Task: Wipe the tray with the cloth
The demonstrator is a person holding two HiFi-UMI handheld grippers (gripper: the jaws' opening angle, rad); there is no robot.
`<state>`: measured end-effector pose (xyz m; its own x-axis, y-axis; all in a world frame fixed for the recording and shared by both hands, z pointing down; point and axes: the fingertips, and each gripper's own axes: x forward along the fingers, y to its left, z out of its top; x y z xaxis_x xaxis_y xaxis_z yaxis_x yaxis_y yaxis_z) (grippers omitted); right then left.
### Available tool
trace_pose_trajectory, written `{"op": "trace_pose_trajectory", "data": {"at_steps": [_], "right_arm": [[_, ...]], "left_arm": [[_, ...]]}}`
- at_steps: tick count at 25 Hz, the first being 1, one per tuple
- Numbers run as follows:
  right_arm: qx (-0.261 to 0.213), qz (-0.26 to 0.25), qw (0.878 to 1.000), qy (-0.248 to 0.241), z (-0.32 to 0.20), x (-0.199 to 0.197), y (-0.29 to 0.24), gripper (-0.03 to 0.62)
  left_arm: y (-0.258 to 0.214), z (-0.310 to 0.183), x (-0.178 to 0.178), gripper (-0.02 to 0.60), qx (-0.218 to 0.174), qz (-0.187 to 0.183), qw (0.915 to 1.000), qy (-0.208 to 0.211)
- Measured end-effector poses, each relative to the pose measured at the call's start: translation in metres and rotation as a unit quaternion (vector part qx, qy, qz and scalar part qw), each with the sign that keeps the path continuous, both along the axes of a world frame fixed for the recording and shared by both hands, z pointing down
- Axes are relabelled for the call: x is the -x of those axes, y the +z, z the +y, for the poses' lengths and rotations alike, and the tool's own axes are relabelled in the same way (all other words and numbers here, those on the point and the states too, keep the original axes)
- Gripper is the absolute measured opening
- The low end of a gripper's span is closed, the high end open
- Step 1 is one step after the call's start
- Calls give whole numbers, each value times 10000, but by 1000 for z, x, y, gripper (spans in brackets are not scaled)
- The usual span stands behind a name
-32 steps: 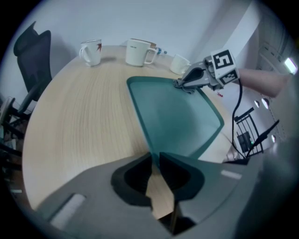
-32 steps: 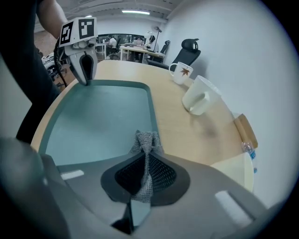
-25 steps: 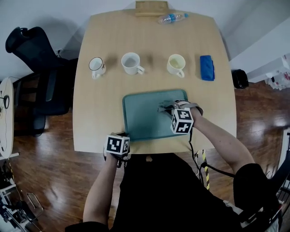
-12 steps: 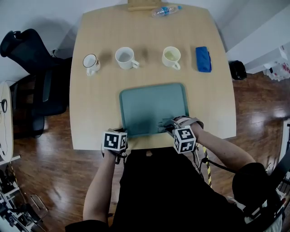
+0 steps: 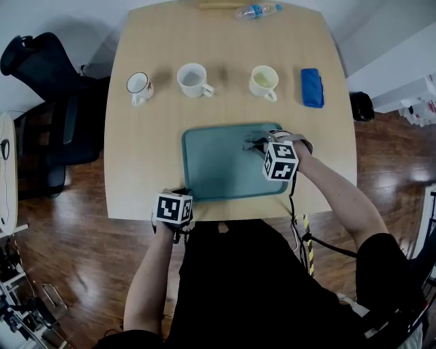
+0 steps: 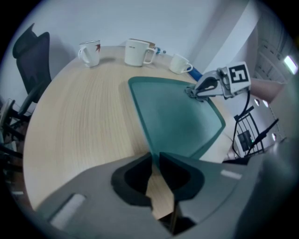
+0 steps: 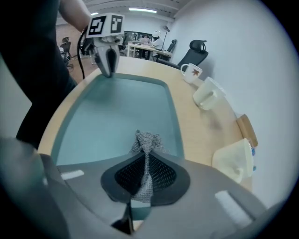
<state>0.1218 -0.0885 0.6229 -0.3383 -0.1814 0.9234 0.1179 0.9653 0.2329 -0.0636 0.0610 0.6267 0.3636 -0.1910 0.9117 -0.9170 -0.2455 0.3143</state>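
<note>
Wipe in progress – status entry.

R gripper (image 7: 145, 161): jaws clenched on a grey mesh cloth (image 7: 145, 140). A bunched tuft stands out past the tips, and more of the cloth is seen pinched back between the pads. In the head view the cloth is pressed on the tray (image 5: 218, 163) at its far-right part, just inside the rim.

L gripper (image 6: 155, 158): jaws nearly together, with the tray's near-left corner rim nipped between them. The tray is judged to be steadied this way. No cloth is held on this side.

Tray: teal, flat on the table (image 5: 143, 157), near the near edge, roughly centred. Nothing but the cloth lies in it.

Other items, untouched and well apart from the tray: three mugs (image 5: 193, 79) in a row on the far side, a blue pad (image 5: 313, 87) to their right, and a bottle (image 5: 257, 10) at the far edge.

Progress (judgement only): grasp and hold-down are done and wiping is under way. No dirt, streaks or wet marks can be made out on the tray floor, so the part already covered cannot be told. With the cloth at the far-right corner, the near and left areas are taken as possibly still to do – also the rim.

Left after that: cloth to be let go and the tray corner released.
</note>
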Motion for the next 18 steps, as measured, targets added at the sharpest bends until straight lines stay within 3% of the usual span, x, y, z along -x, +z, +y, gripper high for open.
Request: {"op": "trace_pose_trajectory", "data": {"at_steps": [4,8,18], "right_arm": [[-260,149,9995,134,-44,-7,0,26],[-259,57,9993,256,-49,-13,-2,26],[236,-82,9996,-106,66,-34,-2,26]], "left_arm": [[0,0,1,57,16,-30,10000,-12],[1,0,1,56,17,-51,10000,-21],[2,2,2,55,66,-76,9999,31]]}}
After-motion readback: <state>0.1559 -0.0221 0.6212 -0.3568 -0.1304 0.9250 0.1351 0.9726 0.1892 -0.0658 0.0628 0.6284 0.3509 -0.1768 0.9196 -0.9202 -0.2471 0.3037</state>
